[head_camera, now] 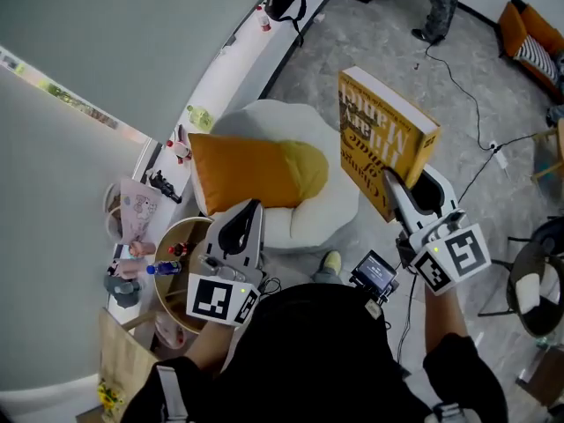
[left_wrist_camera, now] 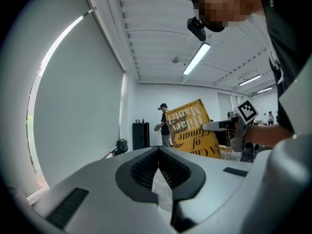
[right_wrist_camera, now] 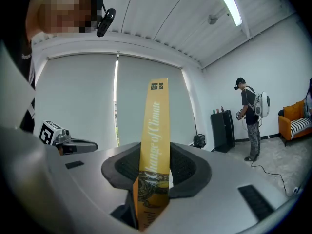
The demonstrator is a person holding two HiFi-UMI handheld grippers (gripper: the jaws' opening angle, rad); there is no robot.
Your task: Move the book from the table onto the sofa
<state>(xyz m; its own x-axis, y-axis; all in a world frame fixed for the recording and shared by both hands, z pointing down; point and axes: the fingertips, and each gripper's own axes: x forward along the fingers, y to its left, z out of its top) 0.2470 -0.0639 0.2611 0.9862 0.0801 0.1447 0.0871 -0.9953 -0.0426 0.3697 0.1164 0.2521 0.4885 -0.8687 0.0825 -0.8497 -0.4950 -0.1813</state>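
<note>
Grey speckled flooring (head_camera: pixel 352 51) is stretching away beneath the scene. Nearest, on the left, the left gripper (head_camera: pixel 250 206) (left_wrist_camera: pixel 158 152) is hovering level with its jaws pressed together at the tips, nothing between them. Just left of it, a round wooden side table (head_camera: pixel 167 241) is carrying small bottles and toys. On the right, the right gripper (head_camera: pixel 393 184) (right_wrist_camera: pixel 155 165) is pinching the lower edge of a thick yellow hardcover book (head_camera: pixel 379 135) (right_wrist_camera: pixel 156 126) (left_wrist_camera: pixel 190 128), which is standing upright in the air, clear of any table. Beyond the left gripper, a white rounded sofa (head_camera: pixel 330 214) is bearing an orange cushion (head_camera: pixel 238 170), and the book is hanging by the sofa's right edge. Farthest off, a standing person (head_camera: pixel 443 3) (right_wrist_camera: pixel 252 121) is facing a black cabinet (right_wrist_camera: pixel 223 130).
</note>
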